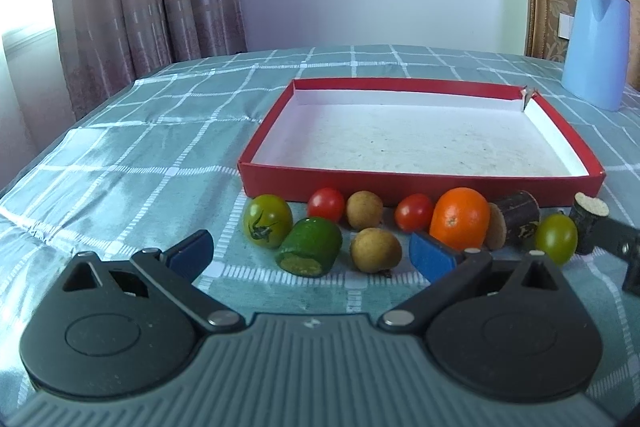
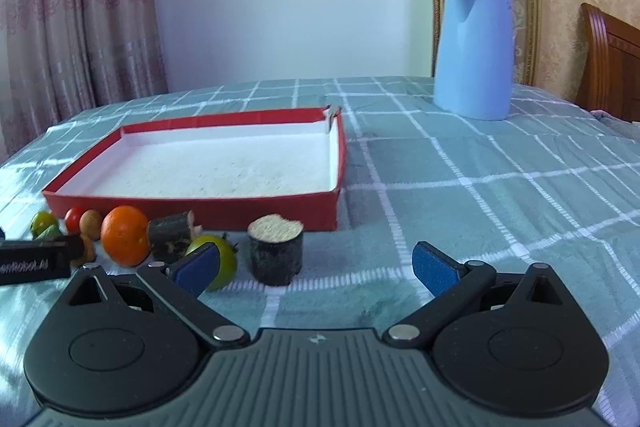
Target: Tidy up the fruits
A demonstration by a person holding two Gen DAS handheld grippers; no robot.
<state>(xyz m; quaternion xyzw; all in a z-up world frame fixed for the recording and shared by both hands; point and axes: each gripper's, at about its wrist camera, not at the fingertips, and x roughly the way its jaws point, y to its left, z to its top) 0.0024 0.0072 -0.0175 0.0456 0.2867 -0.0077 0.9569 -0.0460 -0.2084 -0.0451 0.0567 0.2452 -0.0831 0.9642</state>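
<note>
Blue pads on my left gripper (image 1: 312, 255) stand wide apart with nothing between them, low over the checked cloth (image 1: 120, 155), and my right gripper (image 2: 316, 267) is just as wide and just as empty. Nearest the left one lie a cut green piece (image 1: 310, 247) and a brown longan (image 1: 375, 250); behind them runs a row of a green tomato (image 1: 267, 225), two red tomatoes (image 1: 326, 203), a second longan (image 1: 364, 209), the orange (image 1: 460, 223) and a dark cane segment on its side (image 1: 516, 223). On the right view an upright dark cane segment (image 2: 276, 253) stands just ahead of the open jaws, with another green tomato (image 2: 224, 259) partly hidden behind my left pad. Beyond the fruit sits the red tray (image 1: 420, 185), white inside and holding nothing, so I judge the sorting has not begun. I'd centre the upright segment between the right pads, close on its sides gently, lift clear of the tray's near wall and set it deep inside. Farthest back stands a blue kettle (image 2: 474, 51).
</note>
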